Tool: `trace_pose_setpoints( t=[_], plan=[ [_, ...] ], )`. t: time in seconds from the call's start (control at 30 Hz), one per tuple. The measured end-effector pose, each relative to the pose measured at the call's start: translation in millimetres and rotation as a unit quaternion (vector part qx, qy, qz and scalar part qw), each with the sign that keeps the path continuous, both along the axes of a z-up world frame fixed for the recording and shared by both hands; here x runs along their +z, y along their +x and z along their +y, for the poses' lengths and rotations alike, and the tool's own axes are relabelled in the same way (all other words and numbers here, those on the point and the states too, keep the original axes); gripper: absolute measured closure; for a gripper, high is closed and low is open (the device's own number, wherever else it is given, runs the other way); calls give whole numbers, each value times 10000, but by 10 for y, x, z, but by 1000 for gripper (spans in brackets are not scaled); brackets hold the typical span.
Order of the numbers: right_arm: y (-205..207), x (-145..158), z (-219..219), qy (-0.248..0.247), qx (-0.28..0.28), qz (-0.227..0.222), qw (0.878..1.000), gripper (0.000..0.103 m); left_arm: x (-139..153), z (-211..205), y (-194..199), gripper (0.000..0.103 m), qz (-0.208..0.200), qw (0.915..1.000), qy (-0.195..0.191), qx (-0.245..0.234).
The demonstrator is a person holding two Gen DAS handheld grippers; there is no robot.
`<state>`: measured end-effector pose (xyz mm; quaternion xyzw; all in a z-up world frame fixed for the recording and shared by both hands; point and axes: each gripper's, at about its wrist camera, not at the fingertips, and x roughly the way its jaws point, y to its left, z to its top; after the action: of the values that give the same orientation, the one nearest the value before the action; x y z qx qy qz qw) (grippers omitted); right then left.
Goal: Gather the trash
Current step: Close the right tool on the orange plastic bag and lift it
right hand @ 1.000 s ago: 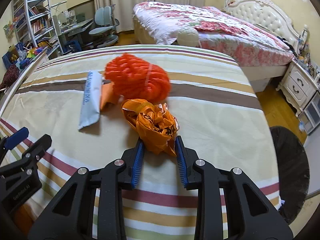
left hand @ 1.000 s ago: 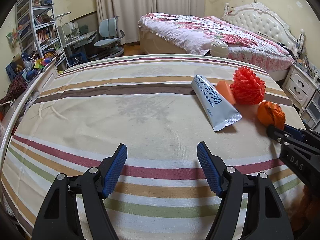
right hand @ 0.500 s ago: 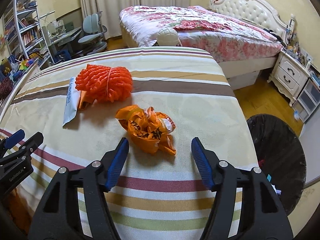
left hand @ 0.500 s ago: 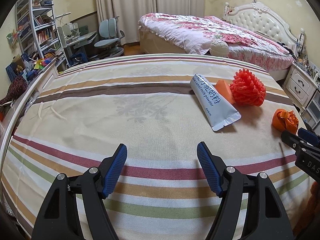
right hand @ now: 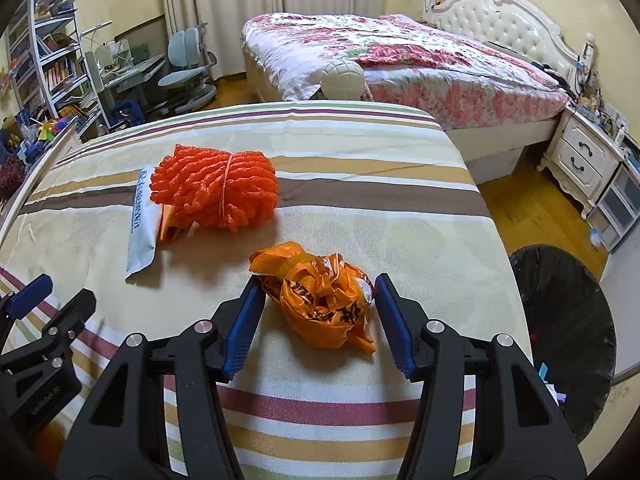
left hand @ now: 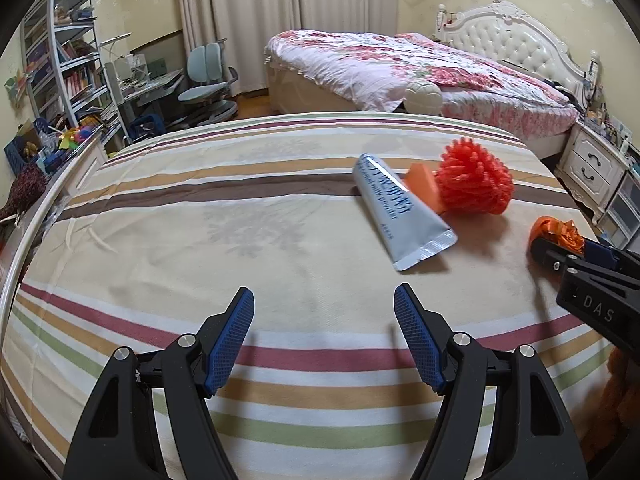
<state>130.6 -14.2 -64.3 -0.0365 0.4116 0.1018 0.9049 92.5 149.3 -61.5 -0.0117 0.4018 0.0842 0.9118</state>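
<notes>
A crumpled orange plastic bag (right hand: 320, 304) lies on the striped bed cover (right hand: 360, 208) near its right edge. My right gripper (right hand: 319, 282) straddles it, and its jaws are closing with the bag between the blue pads, which do not visibly squeeze it. In the left wrist view the bag (left hand: 556, 230) shows just past the right gripper (left hand: 568, 246). My left gripper (left hand: 324, 292) hangs open over bare cover with nothing between its fingers. An orange-red foam net bundle (right hand: 216, 192), a white and blue sachet (left hand: 400, 212) and a small orange wedge (left hand: 424, 184) lie together farther back.
A black bin (right hand: 568, 320) lined with a dark bag stands on the wooden floor just right of the striped bed. Beyond are a flowered bed (right hand: 400, 52), a white nightstand (right hand: 580, 156), and a desk, chair and bookshelves at the left.
The right gripper was pinched on the orange bag's near end, then let go, opened wide and drew back. Now its jaws are narrower, either side of the bag. The left gripper has not moved.
</notes>
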Motion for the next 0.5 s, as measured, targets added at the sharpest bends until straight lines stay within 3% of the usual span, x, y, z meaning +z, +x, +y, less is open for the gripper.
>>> trace_pose_setpoints(
  t=[0.3,0.5],
  plan=[
    [16,-22,-153,119,-78,33,9999,48,5,-403,200,33,-17,9994,156,-320],
    [47,-50,-171,232,-56,148,9996,48,-1,-474,440,32,66,9996,198,-204]
  ],
)
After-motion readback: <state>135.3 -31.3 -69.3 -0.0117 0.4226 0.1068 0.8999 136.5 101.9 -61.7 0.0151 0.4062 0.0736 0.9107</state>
